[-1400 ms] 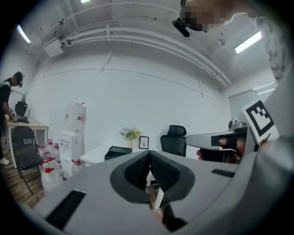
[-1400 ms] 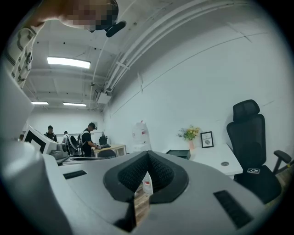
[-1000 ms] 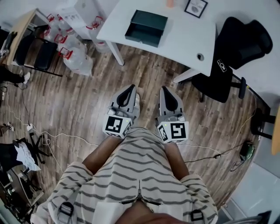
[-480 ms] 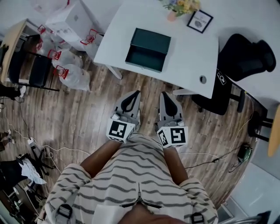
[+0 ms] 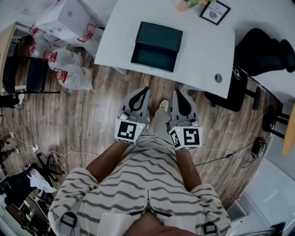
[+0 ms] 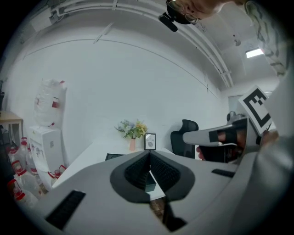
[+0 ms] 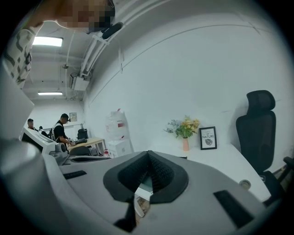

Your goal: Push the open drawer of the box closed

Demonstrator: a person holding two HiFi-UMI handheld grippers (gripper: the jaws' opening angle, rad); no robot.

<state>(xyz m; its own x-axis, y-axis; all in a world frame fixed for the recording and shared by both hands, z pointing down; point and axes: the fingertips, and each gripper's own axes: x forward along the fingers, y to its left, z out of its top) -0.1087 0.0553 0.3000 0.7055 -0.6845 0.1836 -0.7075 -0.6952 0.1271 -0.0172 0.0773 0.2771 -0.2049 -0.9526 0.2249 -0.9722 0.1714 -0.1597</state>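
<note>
A dark green box (image 5: 160,36) lies on the white table (image 5: 203,50), its open drawer (image 5: 152,59) pulled out toward me and reaching near the table's front edge. My left gripper (image 5: 145,89) and right gripper (image 5: 175,91) are side by side over the wooden floor, pointing at the table and short of its edge. Both are shut with nothing between the jaws. In the left gripper view the left gripper (image 6: 149,154) has its tips together, and the box (image 6: 115,156) shows just left of them. The right gripper (image 7: 148,153) also has its tips together.
A flower vase (image 6: 132,144) and a framed picture (image 5: 215,11) stand at the table's back. A black office chair (image 5: 265,48) is at the right. Water bottles (image 5: 69,76) and a dispenser (image 5: 69,18) stand at the left. Cables (image 5: 69,154) cross the floor. People stand far off (image 7: 59,131).
Both grippers have moved forward toward the table, staying side by side. The box and the table's edge now lie closer to the jaw tips in the head view.
</note>
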